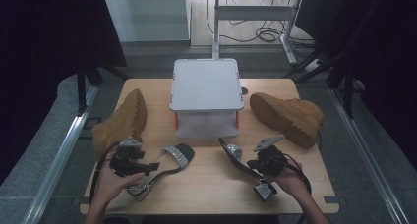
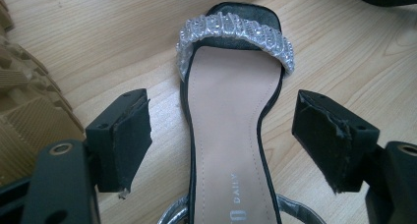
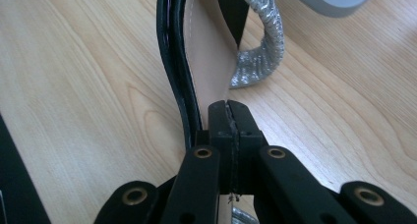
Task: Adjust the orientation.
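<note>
Your left claw [image 2: 226, 121] is spread wide, one jaw on each side of the left sandal [image 2: 231, 81], which lies flat on the desk [image 1: 206, 184], sole down, toe and glittery band pointing away from you. Neither pad touches it. If you close here, the pads will meet the thin black rim of the sole. That rim gives little to press on, so the sandal may squirt forward or tip up. The loose ankle strap by your hand could also get caught.

Your right claw [image 3: 228, 108] has its jaws pressed together at the heel end of the right sandal [image 3: 206, 52], which stands on its edge with its black rim right against the left jaw. I cannot tell whether a strap is pinched between the pads. If the hold is only a sliver, a lift or twist will probably let the sandal swing or drop onto the desk.

Farther out, a tan boot [image 1: 120, 121] lies on its side just beside your left hand [image 1: 110, 184], and another boot [image 1: 290, 117] lies near your right hand [image 1: 290, 180]. A wide sweep could knock either one. The grey shoe rack [image 1: 206, 84] stands between them at the back of the desk. A sandal carried low might catch its lower shelf.

Both forearms come in low. The left hand's palm is turned up under its claw, which points right, towards the sandal. The right hand's claw points left and away.
</note>
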`<state>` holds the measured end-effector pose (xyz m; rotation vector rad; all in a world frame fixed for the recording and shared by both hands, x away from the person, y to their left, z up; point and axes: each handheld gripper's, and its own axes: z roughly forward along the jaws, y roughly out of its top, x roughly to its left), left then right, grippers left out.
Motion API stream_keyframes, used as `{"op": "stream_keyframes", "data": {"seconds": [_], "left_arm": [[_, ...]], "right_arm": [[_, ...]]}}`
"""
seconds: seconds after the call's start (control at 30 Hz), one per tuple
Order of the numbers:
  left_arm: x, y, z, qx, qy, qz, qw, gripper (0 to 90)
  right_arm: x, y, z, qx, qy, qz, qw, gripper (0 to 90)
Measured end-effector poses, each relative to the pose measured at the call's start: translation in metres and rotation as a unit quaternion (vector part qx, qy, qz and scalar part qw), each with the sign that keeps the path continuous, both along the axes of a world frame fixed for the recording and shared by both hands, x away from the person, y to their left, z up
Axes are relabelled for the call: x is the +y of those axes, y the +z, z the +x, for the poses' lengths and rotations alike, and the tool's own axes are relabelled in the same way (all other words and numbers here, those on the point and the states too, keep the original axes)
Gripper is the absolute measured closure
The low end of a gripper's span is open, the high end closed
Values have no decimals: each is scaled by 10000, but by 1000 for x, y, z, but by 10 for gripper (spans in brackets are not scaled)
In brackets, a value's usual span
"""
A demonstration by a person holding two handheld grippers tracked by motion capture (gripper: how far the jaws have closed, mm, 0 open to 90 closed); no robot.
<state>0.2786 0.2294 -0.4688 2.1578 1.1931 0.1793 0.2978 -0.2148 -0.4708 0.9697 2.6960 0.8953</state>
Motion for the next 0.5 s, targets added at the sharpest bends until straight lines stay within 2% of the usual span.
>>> {"op": "stream_keyframes", "data": {"seconds": [0.1, 0.17, 0.23, 0.33, 0.5], "left_arm": [[0, 0, -1, -6, -2, -5, 10000, 225], [0, 1, -3, -31, -1, -14, 10000, 225], [0, 1, -4, -35, -1, -22, 10000, 225], [0, 3, -6, -84, -5, -37, 10000, 225], [0, 6, -8, -113, 10, -74, 9999, 225]], "right_arm": [[3, 1, -3, -43, 42, 20, 10000, 894], [10, 0, -11, -96, 126, 19, 9999, 894], [16, -3, -18, -91, 227, 39, 9997, 894], [28, -12, -28, -81, 377, -66, 9992, 894], [34, -16, -35, -128, 451, -4, 9989, 894]]}}
